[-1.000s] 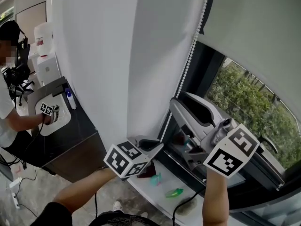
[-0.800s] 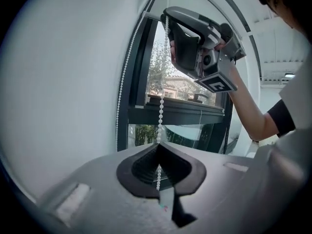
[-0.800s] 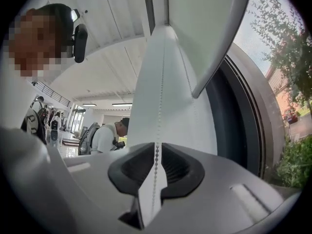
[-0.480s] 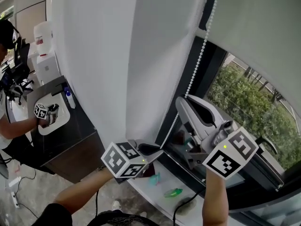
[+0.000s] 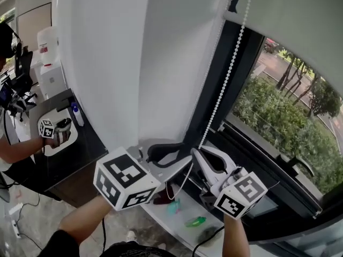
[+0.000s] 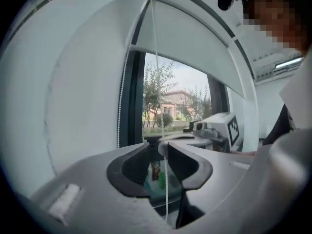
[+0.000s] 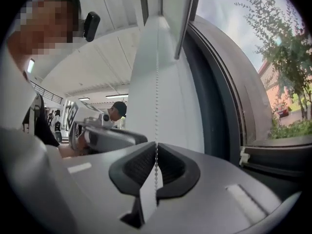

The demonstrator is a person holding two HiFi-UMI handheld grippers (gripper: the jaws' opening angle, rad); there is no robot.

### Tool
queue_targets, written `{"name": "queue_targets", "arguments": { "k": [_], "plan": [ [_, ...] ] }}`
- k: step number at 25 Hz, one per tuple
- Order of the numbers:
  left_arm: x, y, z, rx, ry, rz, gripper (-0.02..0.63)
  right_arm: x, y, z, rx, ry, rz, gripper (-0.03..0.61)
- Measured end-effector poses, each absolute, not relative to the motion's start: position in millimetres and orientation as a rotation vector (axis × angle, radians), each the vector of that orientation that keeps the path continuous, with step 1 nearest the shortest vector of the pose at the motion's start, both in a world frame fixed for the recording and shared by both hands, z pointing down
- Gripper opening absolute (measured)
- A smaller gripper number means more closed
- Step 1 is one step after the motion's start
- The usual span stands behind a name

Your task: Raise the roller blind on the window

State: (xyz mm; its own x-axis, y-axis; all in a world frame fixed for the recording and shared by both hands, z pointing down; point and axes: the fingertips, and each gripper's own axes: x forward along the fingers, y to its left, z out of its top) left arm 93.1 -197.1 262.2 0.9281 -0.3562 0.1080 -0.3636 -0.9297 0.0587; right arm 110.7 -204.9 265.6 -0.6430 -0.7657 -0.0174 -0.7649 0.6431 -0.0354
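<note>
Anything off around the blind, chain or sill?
Nothing looks damaged or askew. The roller blind sits partway up and its bead chain runs straight, no kinks. Only oddity: small green items lying loose on the white sill, too small to identify.

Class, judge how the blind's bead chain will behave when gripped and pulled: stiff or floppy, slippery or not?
Probably floppy: the bead chain sags into a slack loop below. Likely light, being thin. The beads should resist slipping: the right gripper, fingers just closed, pinches it.
</note>
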Motion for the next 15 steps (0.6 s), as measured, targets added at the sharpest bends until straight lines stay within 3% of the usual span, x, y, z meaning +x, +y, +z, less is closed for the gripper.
{"name": "queue_targets", "arguments": {
  "k": [4,12,15],
  "plan": [
    [86.2,-203.8,216.8,3.0,-0.577,-0.063,0.122,101.3,-200.2,301.2,-1.321,2.912,-0.089,0.015],
    [95.5,-214.3,192.1,3.042,-0.612,-0.142,0.113,78.8,-192.2,415.5,-1.337,3.055,-0.373,0.015],
    [94.1,-216.9,194.7,3.043,-0.636,-0.139,0.015,79.5,-194.3,414.4,-1.353,3.044,-0.39,0.015]
  ]
}}
